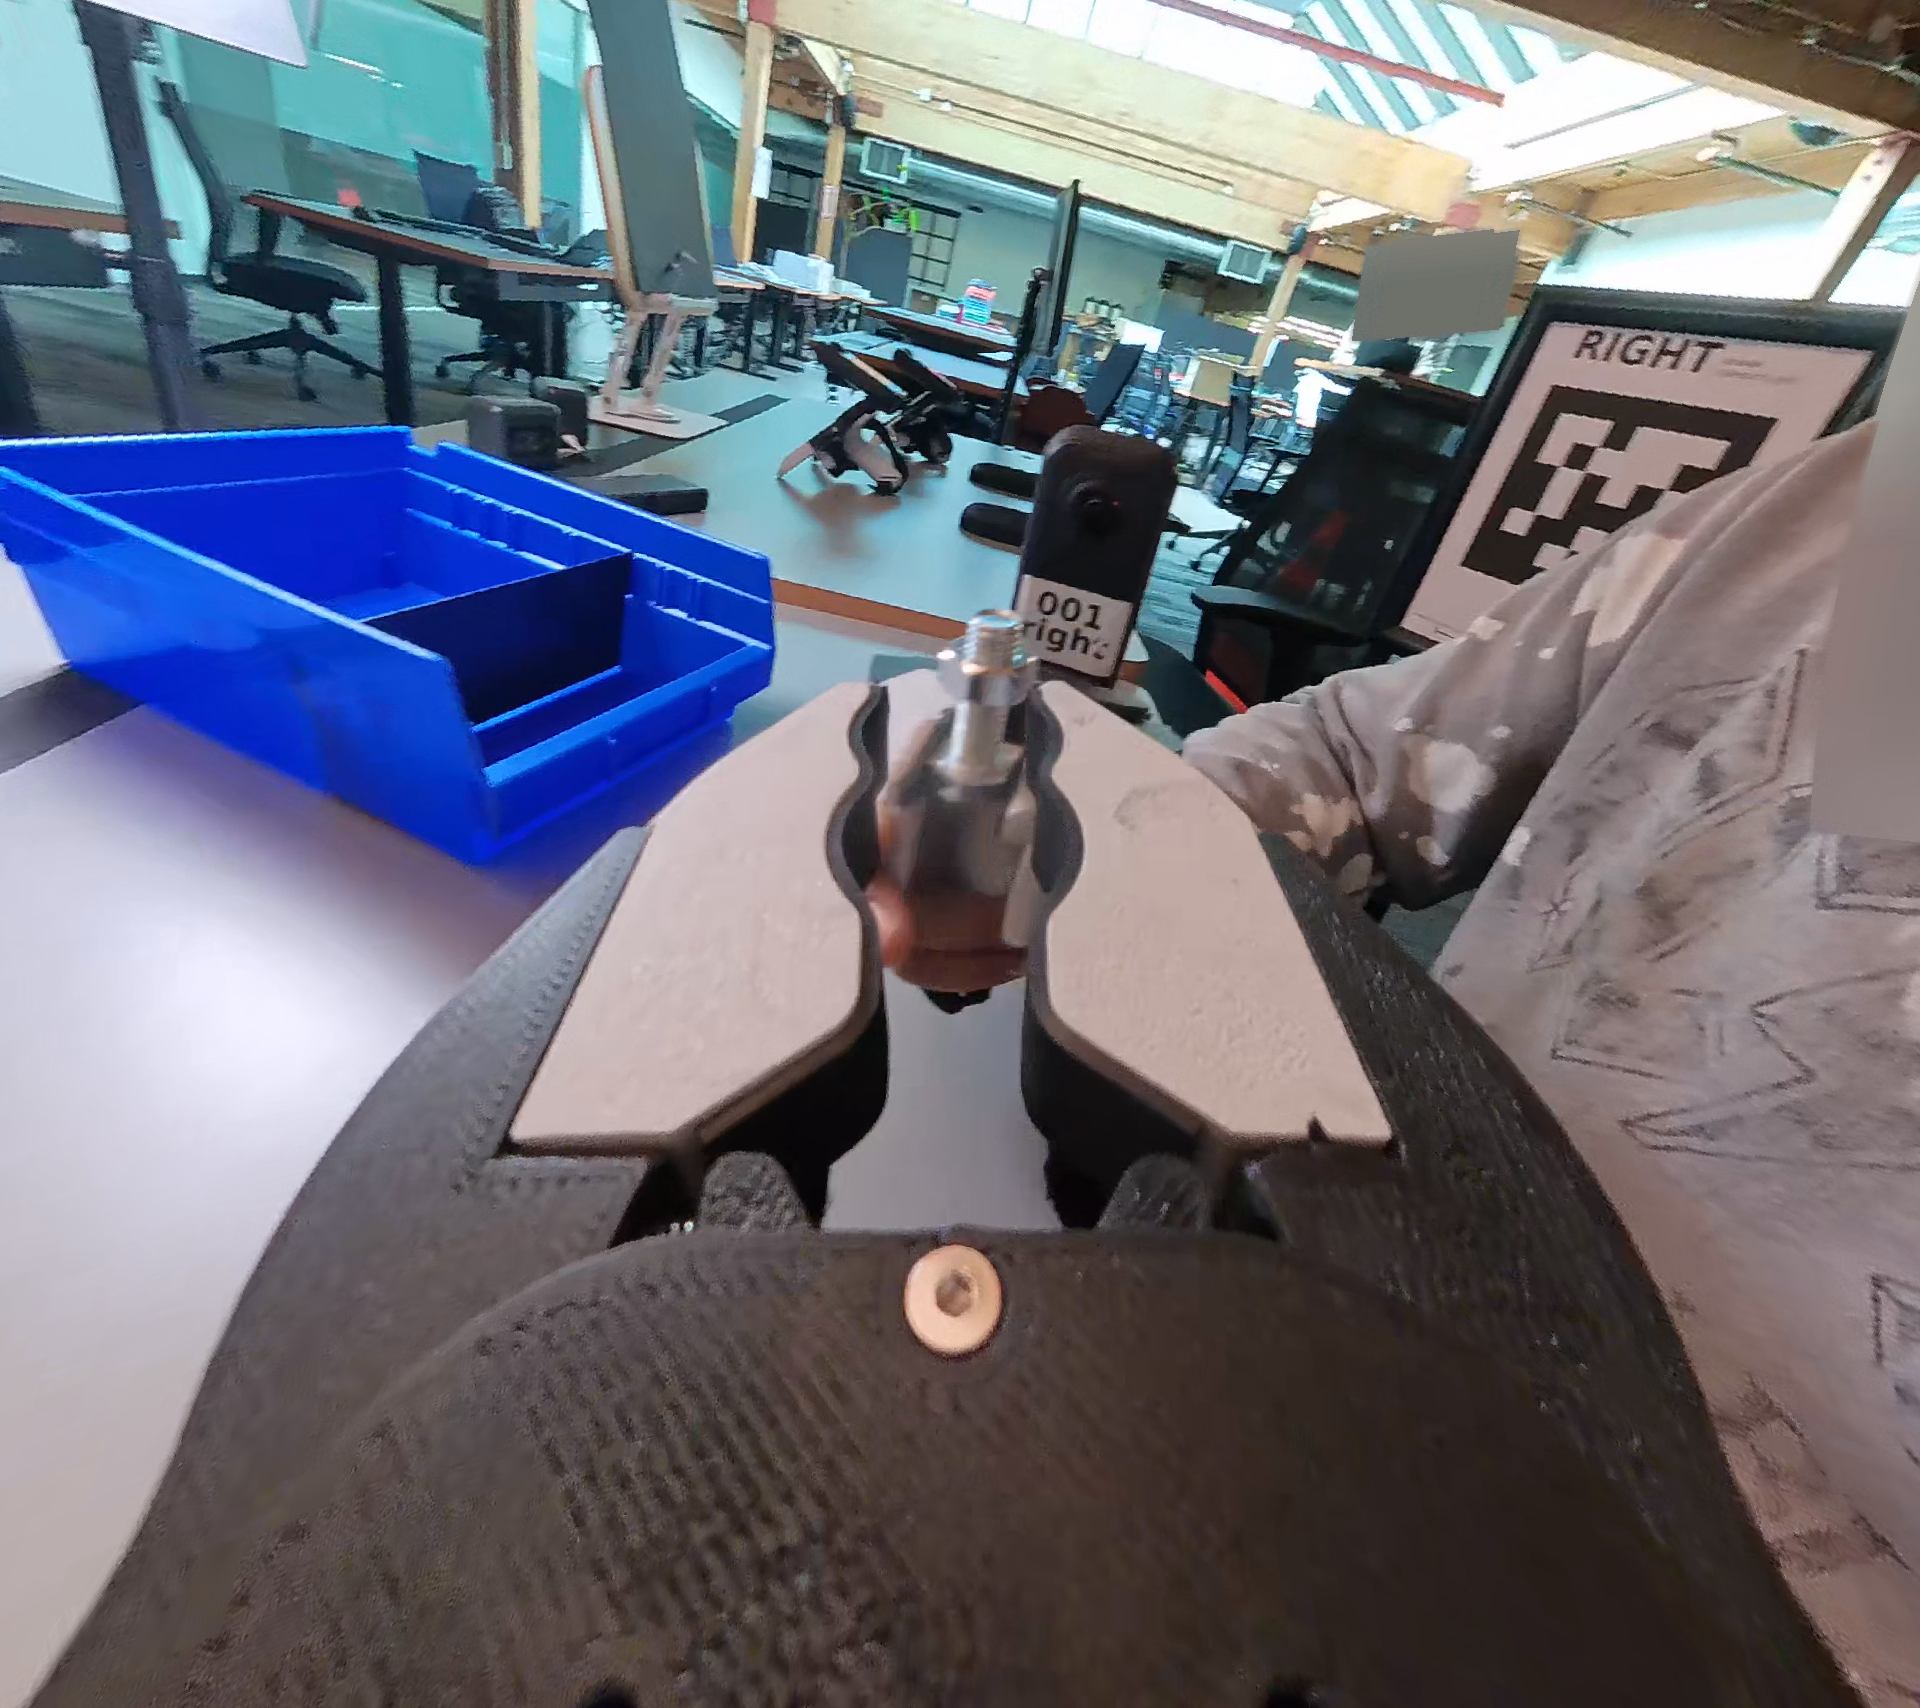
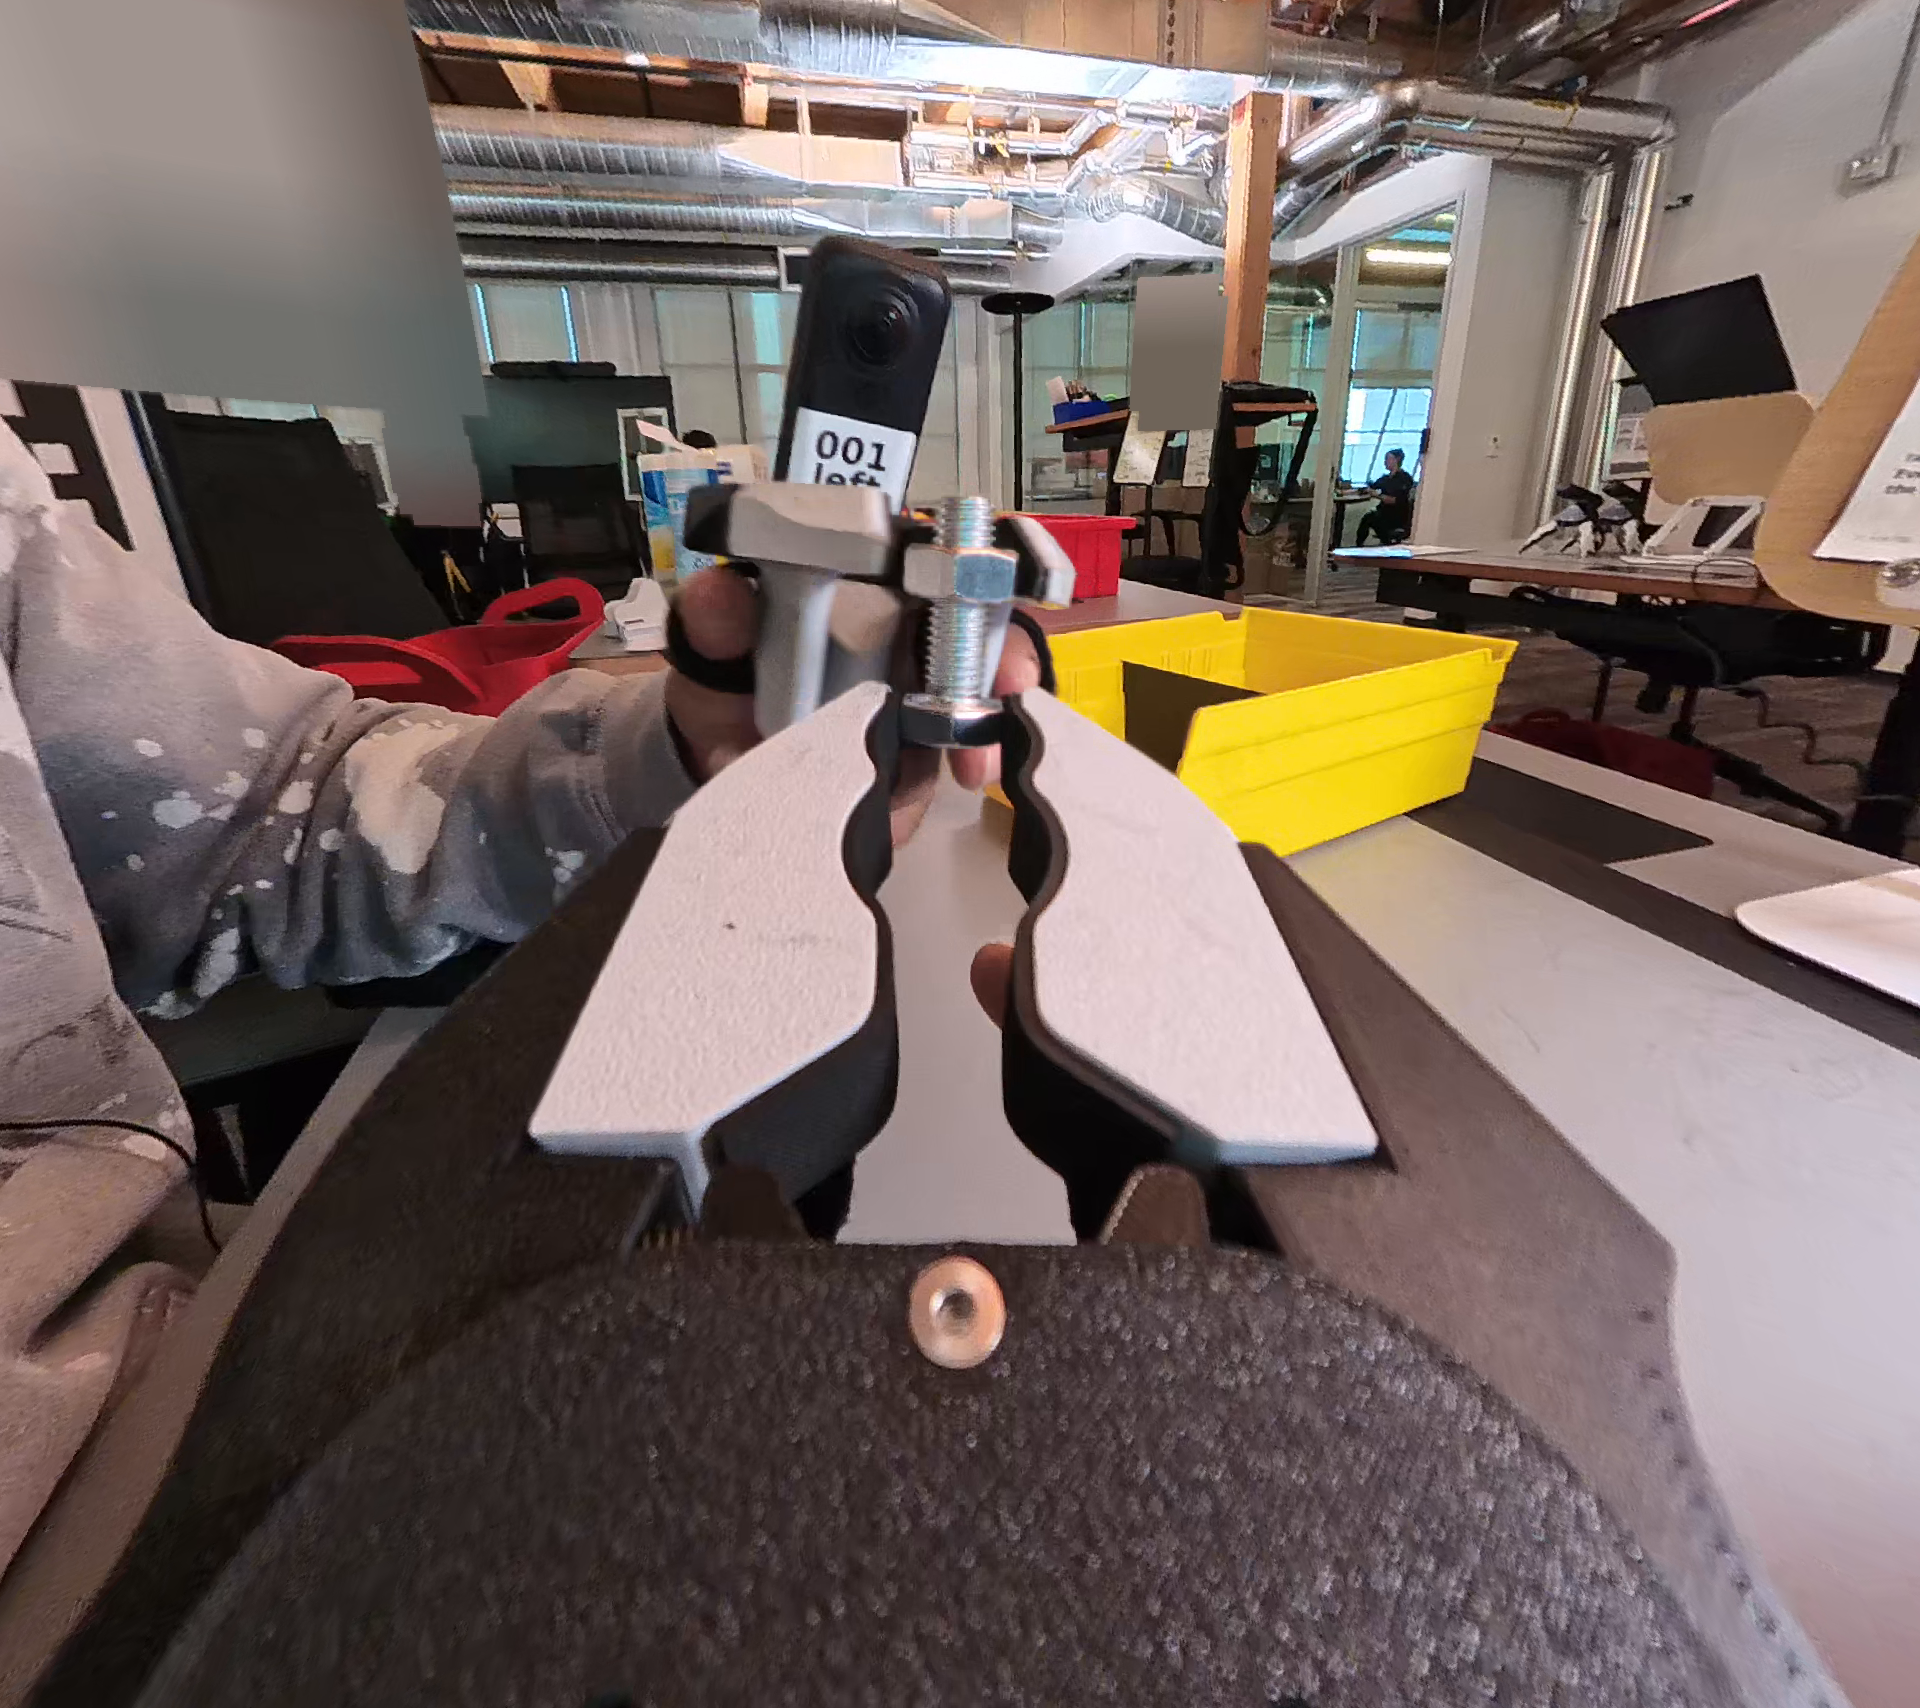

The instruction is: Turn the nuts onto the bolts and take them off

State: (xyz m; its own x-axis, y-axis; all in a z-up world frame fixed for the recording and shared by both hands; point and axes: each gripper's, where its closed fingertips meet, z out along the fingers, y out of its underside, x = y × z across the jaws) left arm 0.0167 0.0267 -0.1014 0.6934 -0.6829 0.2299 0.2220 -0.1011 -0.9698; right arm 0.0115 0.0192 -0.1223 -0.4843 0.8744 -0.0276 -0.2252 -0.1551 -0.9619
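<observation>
Standing upright, threaded end up: bolt (image 2: 961, 619), head pinched by right claw (image 2: 954, 728), nut (image 2: 961, 569) pinched by left claw (image 1: 961, 702).

Blue bin (image 1: 416, 619) crowds the tabletop (image 1: 208, 983) on the left, yellow bin (image 2: 1299, 723) on the right; bare surface lies open between them.

A white printed label (image 1: 1070, 624) sits on each black camera (image 1: 1107, 505); a placard (image 1: 1652, 463) (black-framed) bears a heading.

Both wrist cameras sit close behind their own fingers, facing each other across the bolt (image 2: 958, 619) (seen end-on from the left view (image 1: 982, 728)), their one shared landmark.
</observation>
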